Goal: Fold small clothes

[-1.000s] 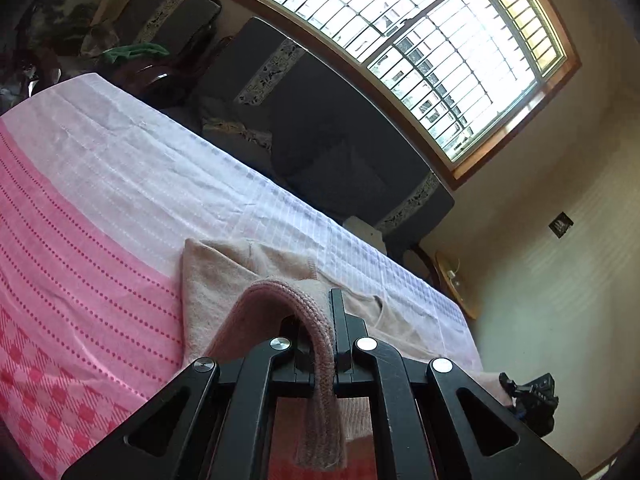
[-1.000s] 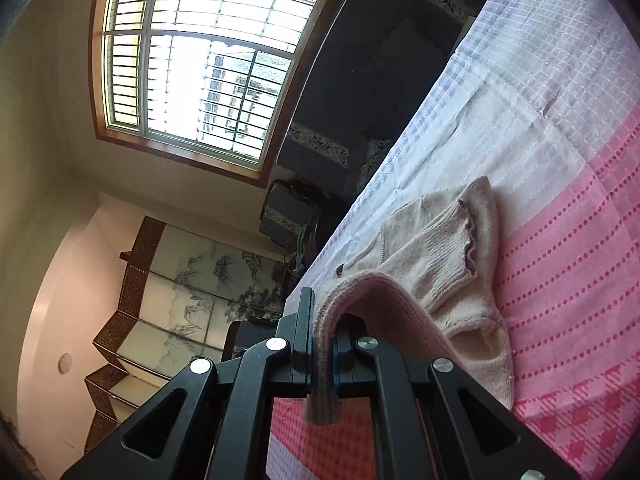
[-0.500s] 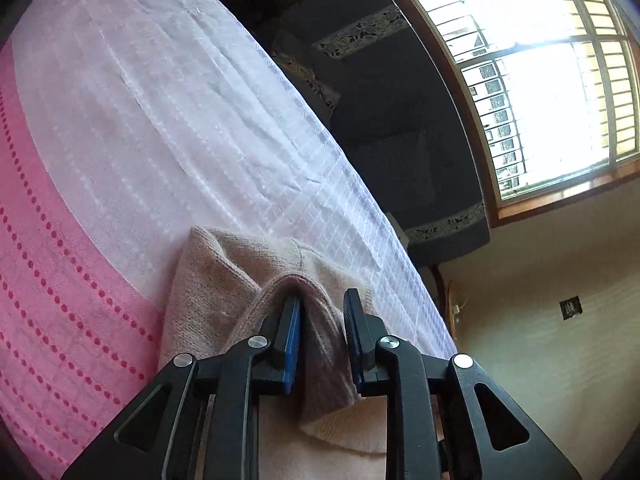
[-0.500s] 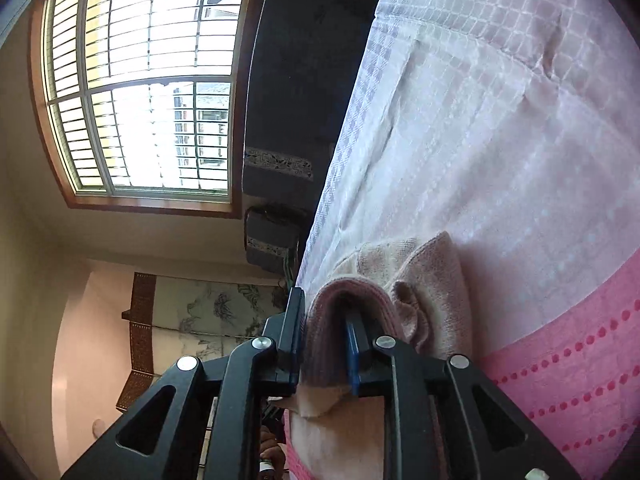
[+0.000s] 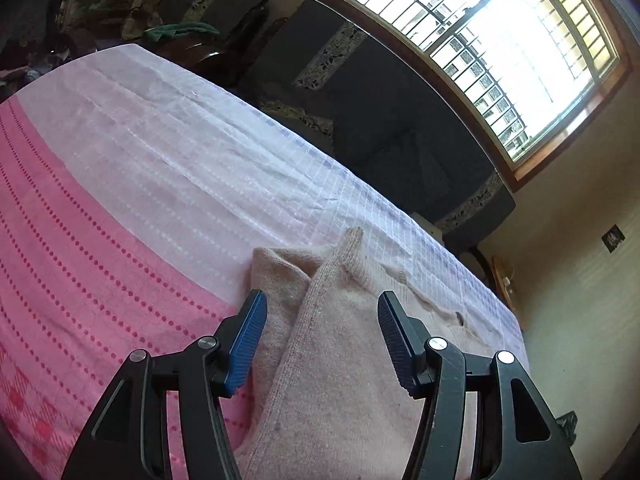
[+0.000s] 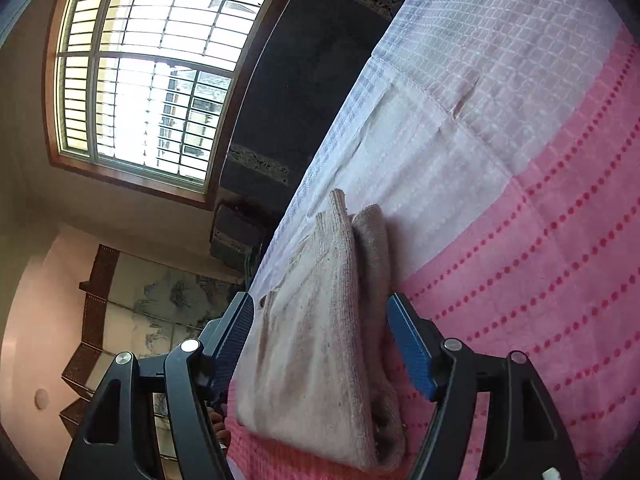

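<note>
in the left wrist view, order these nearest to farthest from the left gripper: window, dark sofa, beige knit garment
1. beige knit garment, lying between the opening jaws of the left gripper, not gripped.
2. dark sofa, beyond the bed's far edge.
3. window, upper right, behind the sofa.

One pale pink knitted garment (image 5: 344,364) (folded over itself), one pink-and-white cloth (image 5: 120,216), one window (image 5: 500,52) at one o'clock.
</note>
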Demonstrator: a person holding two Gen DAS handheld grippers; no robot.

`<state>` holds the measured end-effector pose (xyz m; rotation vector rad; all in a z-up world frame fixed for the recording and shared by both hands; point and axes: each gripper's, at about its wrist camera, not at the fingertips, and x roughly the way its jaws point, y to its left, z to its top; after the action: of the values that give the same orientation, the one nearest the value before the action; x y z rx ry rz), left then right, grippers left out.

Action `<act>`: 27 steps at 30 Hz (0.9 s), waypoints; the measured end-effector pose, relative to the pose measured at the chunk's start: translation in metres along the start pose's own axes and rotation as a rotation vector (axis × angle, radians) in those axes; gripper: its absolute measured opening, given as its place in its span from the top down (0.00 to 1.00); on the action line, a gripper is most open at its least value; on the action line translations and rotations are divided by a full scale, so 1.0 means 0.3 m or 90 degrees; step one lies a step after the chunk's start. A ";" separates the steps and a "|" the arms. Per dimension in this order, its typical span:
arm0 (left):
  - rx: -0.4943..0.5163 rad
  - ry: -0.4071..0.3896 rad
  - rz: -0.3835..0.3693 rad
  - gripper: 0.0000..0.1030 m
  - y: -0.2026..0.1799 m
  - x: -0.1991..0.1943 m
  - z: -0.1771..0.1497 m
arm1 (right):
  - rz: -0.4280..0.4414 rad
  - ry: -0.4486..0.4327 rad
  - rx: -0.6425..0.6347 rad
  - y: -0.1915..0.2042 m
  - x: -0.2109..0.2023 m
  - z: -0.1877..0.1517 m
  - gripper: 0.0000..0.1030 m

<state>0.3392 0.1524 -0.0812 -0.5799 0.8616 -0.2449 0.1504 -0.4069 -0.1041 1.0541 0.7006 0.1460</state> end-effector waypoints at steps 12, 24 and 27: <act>0.128 0.053 0.011 0.43 0.013 -0.075 -0.161 | -0.069 0.061 -0.158 0.055 0.005 -0.195 0.34; 0.163 0.103 0.014 0.94 -0.010 -0.068 -0.192 | -0.067 0.077 -0.166 0.066 0.004 -0.213 0.93; 0.150 0.116 -0.001 0.94 0.005 -0.114 -0.217 | -0.056 0.084 -0.159 0.066 -0.023 -0.228 0.94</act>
<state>0.2671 0.1437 -0.0933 -0.3411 0.9926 -0.3994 0.1085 -0.3489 -0.1051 0.7779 0.8242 0.2235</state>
